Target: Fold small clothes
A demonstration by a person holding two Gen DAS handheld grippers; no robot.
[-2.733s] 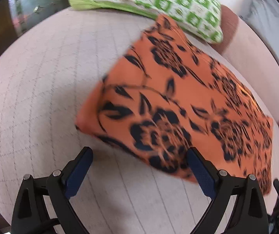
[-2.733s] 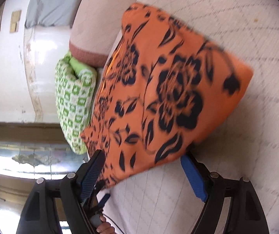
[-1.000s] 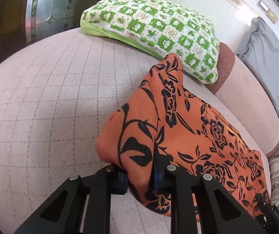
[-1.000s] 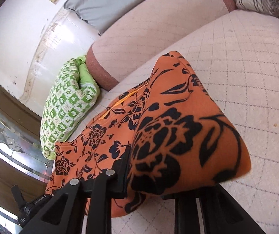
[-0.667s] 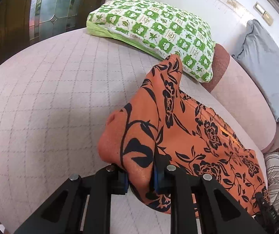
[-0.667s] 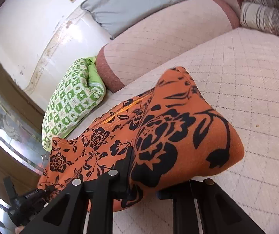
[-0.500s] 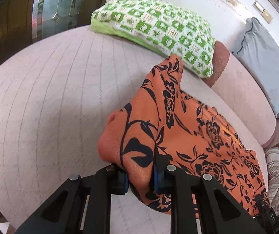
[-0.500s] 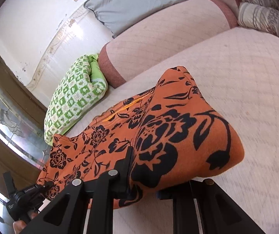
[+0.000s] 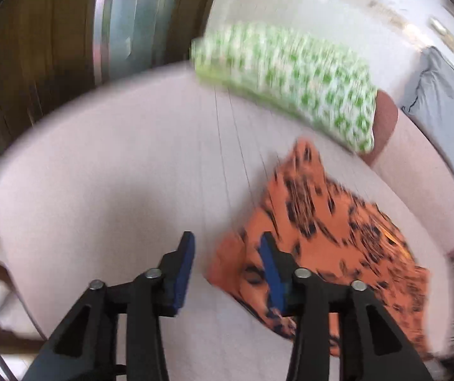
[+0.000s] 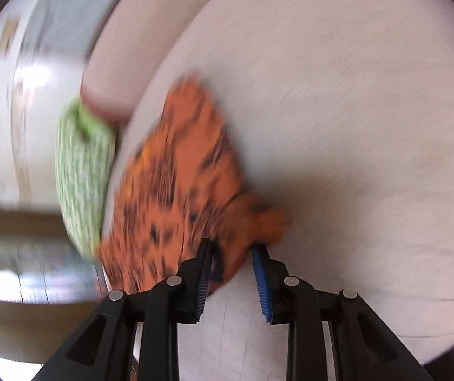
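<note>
Between the left gripper (image 9: 225, 252) pads nothing is pinched: its jaws are opening, and the orange floral garment (image 9: 331, 238) lies just right of them on the quilted cushion (image 9: 115, 171), seemingly let go so the fold can settle. Ahead of the right gripper (image 10: 231, 252), also opening, a bunched edge of the cloth sits at its tips, contact unclear in the blur. Both tools tilt downward. Farther off lies a green patterned pillow (image 9: 290, 79).

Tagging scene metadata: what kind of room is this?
Likely a home living room or bedroom: a pale quilted couch or bed bearing an orange floral garment, a green-and-white patterned pillow and a grey cushion against a white wall.
</note>
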